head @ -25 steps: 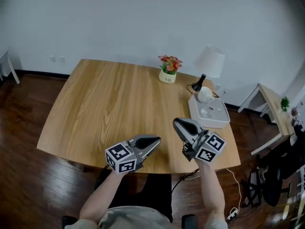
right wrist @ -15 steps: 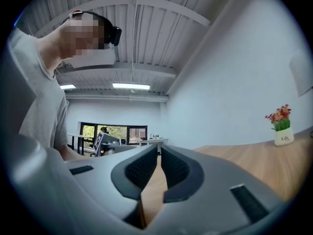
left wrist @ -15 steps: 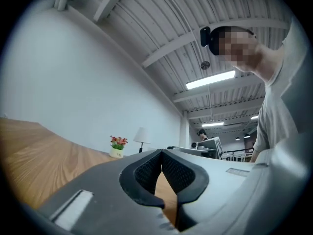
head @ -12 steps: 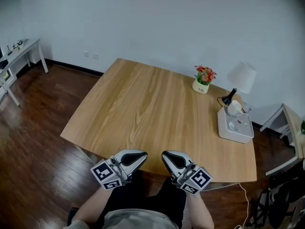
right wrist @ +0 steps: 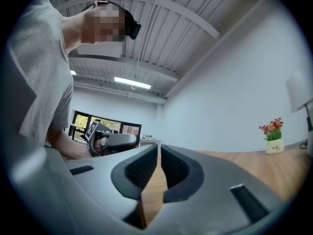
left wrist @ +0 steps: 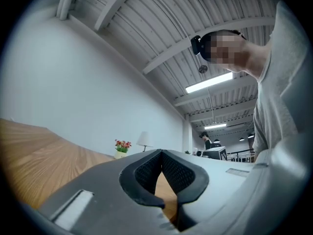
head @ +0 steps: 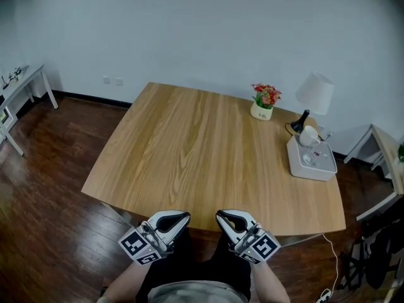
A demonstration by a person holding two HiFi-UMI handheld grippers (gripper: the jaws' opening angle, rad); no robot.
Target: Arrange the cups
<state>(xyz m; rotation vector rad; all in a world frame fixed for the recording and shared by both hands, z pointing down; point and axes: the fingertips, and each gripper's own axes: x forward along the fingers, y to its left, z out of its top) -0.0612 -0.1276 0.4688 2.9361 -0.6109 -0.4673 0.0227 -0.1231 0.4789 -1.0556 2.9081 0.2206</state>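
A white cup (head: pixel 308 136) sits on a white tray (head: pixel 328 168) at the table's far right, with what look like small clear glasses (head: pixel 308 158) beside it. Both grippers hang at the near edge of the wooden table (head: pixel 202 150), far from the tray. In the head view my left gripper (head: pixel 183 217) and right gripper (head: pixel 222 215) lie side by side, pointing away from me. The left gripper (left wrist: pixel 161 153) has its pads meeting, with nothing between them. The right gripper (right wrist: pixel 159 150) is shut too and holds nothing. The tray is in neither gripper view.
A small pot of red flowers (head: pixel 264 101) and a white-shaded lamp (head: pixel 314 92) stand at the table's back right. Dark wood floor surrounds the table, with a white side table (head: pixel 25 81) far left and another (head: pixel 382 163) far right.
Both grippers have drawn back from over the table to its near edge and come closer together. The head view has shifted, so the table shows more fully.
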